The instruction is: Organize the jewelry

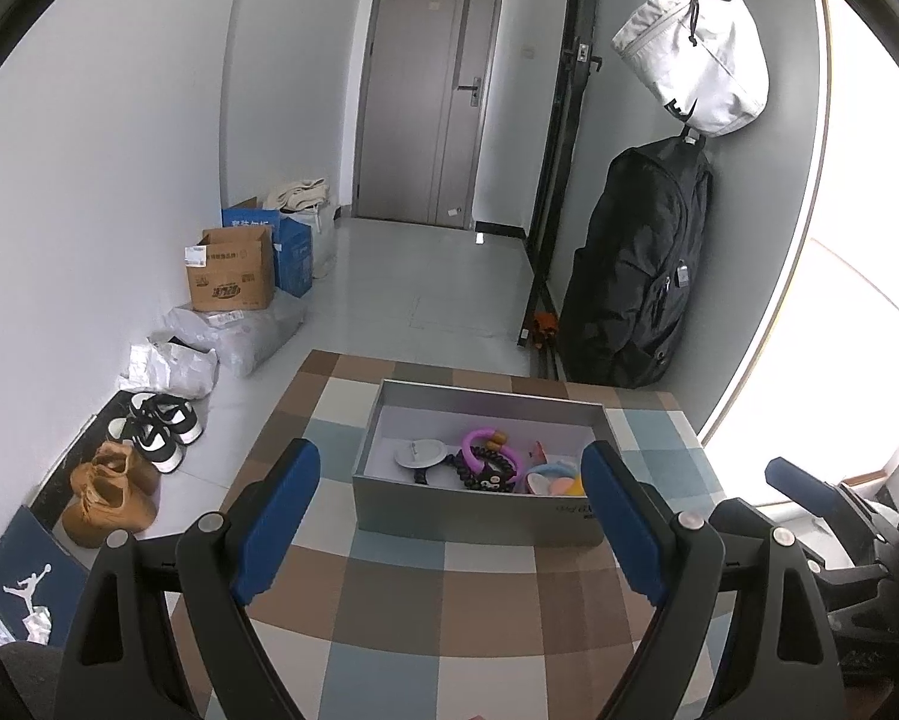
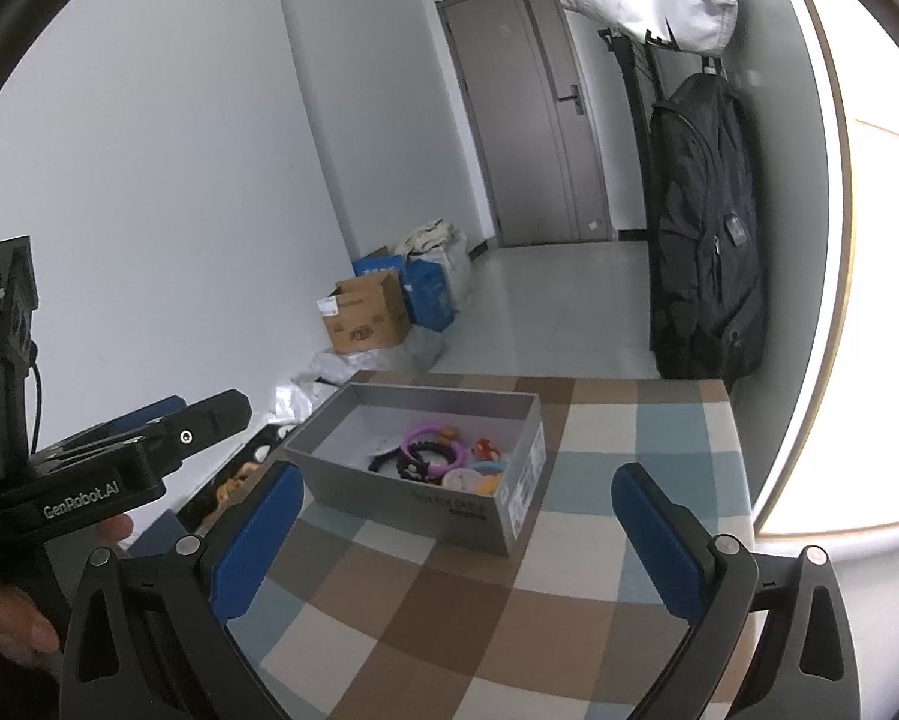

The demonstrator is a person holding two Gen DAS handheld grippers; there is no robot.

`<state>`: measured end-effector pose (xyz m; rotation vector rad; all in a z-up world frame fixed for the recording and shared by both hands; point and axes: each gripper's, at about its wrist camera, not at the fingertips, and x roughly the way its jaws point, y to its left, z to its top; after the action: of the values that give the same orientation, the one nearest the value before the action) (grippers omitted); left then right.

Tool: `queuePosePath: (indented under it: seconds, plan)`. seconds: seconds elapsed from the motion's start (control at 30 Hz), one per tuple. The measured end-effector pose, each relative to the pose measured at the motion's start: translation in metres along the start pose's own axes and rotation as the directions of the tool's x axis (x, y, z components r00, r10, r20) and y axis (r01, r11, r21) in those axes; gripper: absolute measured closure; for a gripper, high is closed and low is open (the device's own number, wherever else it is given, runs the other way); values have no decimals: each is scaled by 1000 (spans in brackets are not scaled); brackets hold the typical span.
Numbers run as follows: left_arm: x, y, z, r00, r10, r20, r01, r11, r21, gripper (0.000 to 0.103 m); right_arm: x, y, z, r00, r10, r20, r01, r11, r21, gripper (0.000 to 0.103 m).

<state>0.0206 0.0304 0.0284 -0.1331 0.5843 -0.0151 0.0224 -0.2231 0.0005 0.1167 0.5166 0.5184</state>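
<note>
A grey open box [image 1: 479, 513] [image 2: 401, 489] stands on a checked tablecloth [image 1: 389, 600] [image 2: 449, 600]. Inside lie a purple ring [image 1: 490, 441] [image 2: 434, 444], a black bead bracelet [image 1: 476, 471] [image 2: 425, 456], a round white mirror [image 1: 420, 454] and several colourful small pieces [image 1: 548, 477] [image 2: 479, 477]. My left gripper [image 1: 452, 462] is open just short of the box, with nothing between its blue pads. My right gripper [image 2: 458, 486] is open too, empty, nearer the box's right end. In the right wrist view the left gripper's body [image 2: 119, 450] shows at the left, held by a hand [image 2: 11, 618].
The table's far edge lies just behind the box. Beyond it are a tiled floor, cardboard boxes [image 1: 233, 270] [image 2: 368, 315], plastic bags [image 1: 233, 336] and shoes [image 1: 113, 489] along the left wall. A black backpack [image 1: 641, 264] [image 2: 707, 228] and a white bag [image 1: 698, 54] hang at the right.
</note>
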Motion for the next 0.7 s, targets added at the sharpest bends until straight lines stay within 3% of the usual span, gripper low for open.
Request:
queuePosePath:
  seconds: [0.7]
  plan:
    - [-3, -2, -3, 1000, 10, 9, -10, 1000, 17, 17, 4, 2, 0, 1000, -5, -12, 5, 1000, -3, 0]
